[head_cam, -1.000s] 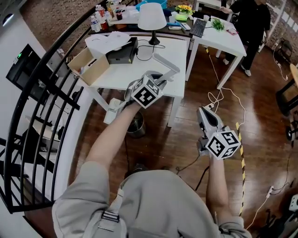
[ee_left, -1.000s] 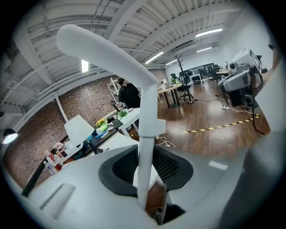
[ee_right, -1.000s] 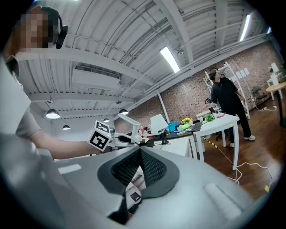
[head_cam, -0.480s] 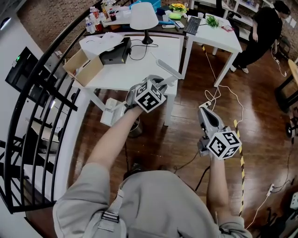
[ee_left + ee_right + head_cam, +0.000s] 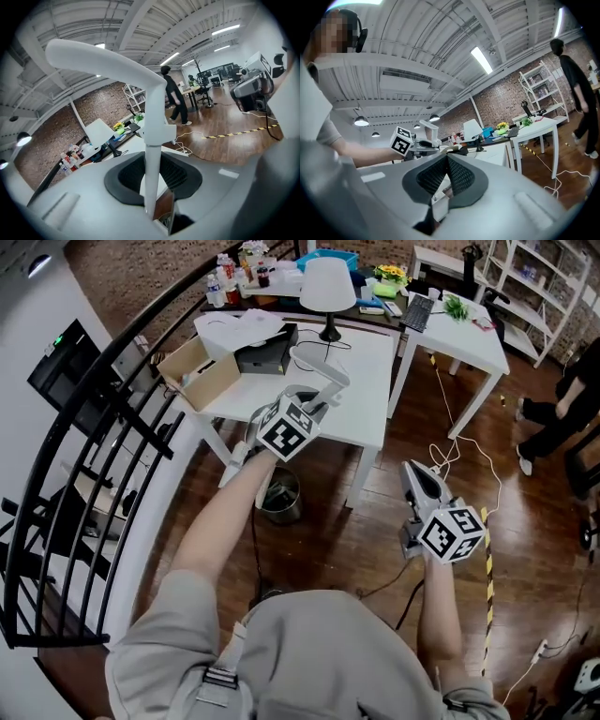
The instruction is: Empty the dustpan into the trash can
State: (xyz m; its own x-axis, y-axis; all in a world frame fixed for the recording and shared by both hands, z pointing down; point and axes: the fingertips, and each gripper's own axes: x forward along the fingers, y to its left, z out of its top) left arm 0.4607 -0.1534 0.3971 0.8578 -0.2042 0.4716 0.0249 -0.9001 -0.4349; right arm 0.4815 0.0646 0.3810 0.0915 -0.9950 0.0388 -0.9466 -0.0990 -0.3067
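Two tongs: left tongs [image 5: 152, 180] clamp the dustpan [image 5: 153, 126] handle by the surface [image 5: 370, 423] edge. Right tongs [image 5: 446, 161] closed, empty; trash can [image 5: 279, 495] at their nine o'clock.

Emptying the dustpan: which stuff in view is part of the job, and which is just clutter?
Job:
- dustpan, handle clamped in the left gripper
- trash can, on the floor by the table

Clutter:
- lamp
- cardboard box
- keyboard
- bottles
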